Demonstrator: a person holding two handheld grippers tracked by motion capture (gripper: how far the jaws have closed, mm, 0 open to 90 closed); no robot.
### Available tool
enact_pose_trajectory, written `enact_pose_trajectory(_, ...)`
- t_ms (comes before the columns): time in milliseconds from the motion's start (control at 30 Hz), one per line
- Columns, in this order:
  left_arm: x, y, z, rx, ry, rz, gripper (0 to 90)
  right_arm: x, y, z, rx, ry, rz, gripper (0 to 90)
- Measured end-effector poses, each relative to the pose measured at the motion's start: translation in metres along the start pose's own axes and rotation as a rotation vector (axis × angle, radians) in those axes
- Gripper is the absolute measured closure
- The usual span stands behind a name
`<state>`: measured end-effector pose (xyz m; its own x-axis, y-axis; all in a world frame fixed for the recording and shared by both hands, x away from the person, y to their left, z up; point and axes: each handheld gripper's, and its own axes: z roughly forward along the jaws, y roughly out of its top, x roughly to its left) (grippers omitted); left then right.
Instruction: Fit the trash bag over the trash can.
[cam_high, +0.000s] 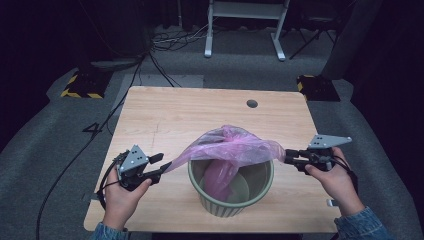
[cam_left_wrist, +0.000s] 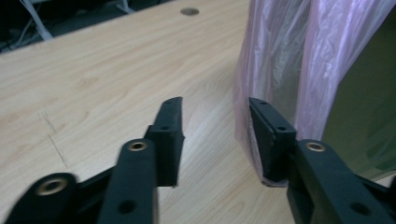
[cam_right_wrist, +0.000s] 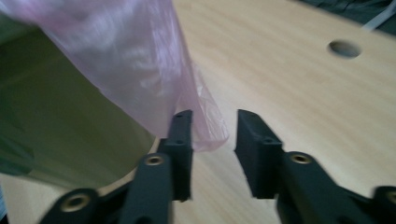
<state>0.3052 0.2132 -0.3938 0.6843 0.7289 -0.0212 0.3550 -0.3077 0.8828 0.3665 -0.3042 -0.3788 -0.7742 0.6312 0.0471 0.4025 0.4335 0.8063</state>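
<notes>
A pale green bin (cam_high: 230, 192) stands on the wooden table (cam_high: 190, 112), near its front edge. A thin pink plastic bag (cam_high: 235, 145) lies loosely over the bin's mouth, and part of it hangs inside. My left gripper (cam_high: 161, 167) is left of the bin, at the bag's stretched corner. In the left gripper view, the left gripper (cam_left_wrist: 215, 105) is open; the bag (cam_left_wrist: 289, 46) rests against the inner face of its right jaw, in front of the bin (cam_left_wrist: 369, 107). My right gripper (cam_high: 293, 157) is at the bag's right edge. In the right gripper view, the right gripper (cam_right_wrist: 214, 116) is open; a bag corner (cam_right_wrist: 205, 126) lies beside its left jaw, next to the bin (cam_right_wrist: 70, 126).
A round cable hole (cam_high: 252, 103) sits in the table's far right part. Beyond the table are grey carpet, loose cables (cam_high: 150, 65) and a white desk frame (cam_high: 245, 30). Bare wood lies behind and beside the bin.
</notes>
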Motion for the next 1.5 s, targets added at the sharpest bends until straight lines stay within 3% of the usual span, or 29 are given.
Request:
enact_pose_trajectory(167, -0.003, 0.006, -0.019, -0.047, 0.008, 0.018, 42.2, 0.000, 0.008, -0.023, -0.064, -0.073, -0.032, 51.2)
enact_pose_trajectory(367, -0.004, 0.011, -0.036, -0.101, 0.008, 0.023, 33.5, 0.009, 0.023, -0.036, -0.108, -0.056, -0.085, 43.0)
enact_pose_trajectory(567, -0.018, 0.018, -0.041, -0.099, -0.043, 0.067, 32.7, 0.014, 0.044, -0.020, -0.103, -0.041, -0.129, 38.9)
enact_pose_trajectory(767, -0.014, 0.020, -0.027, -0.076, -0.055, 0.066, 36.3, 0.008, 0.062, 0.009, -0.063, -0.030, -0.160, 34.5)
enact_pose_trajectory(867, -0.013, 0.019, -0.023, -0.065, -0.041, 0.065, 37.0, 0.007, 0.066, 0.019, -0.045, -0.026, -0.172, 34.3)
enact_pose_trajectory(1067, -0.015, 0.019, -0.032, -0.082, -0.029, 0.061, 36.4, 0.012, 0.074, 0.002, -0.101, -0.019, -0.169, 34.4)
enact_pose_trajectory(1200, -0.027, 0.021, -0.037, -0.082, -0.049, 0.083, 35.8, 0.016, 0.083, -0.005, -0.124, -0.015, -0.172, 33.8)
enact_pose_trajectory(1367, -0.039, 0.023, -0.041, -0.081, -0.059, 0.116, 34.6, 0.020, 0.093, 0.007, -0.114, -0.002, -0.180, 32.6)
enact_pose_trajectory(1500, -0.038, 0.024, -0.039, -0.087, -0.103, 0.100, 33.8, 0.018, 0.098, 0.026, -0.098, 0.055, -0.168, 29.2)
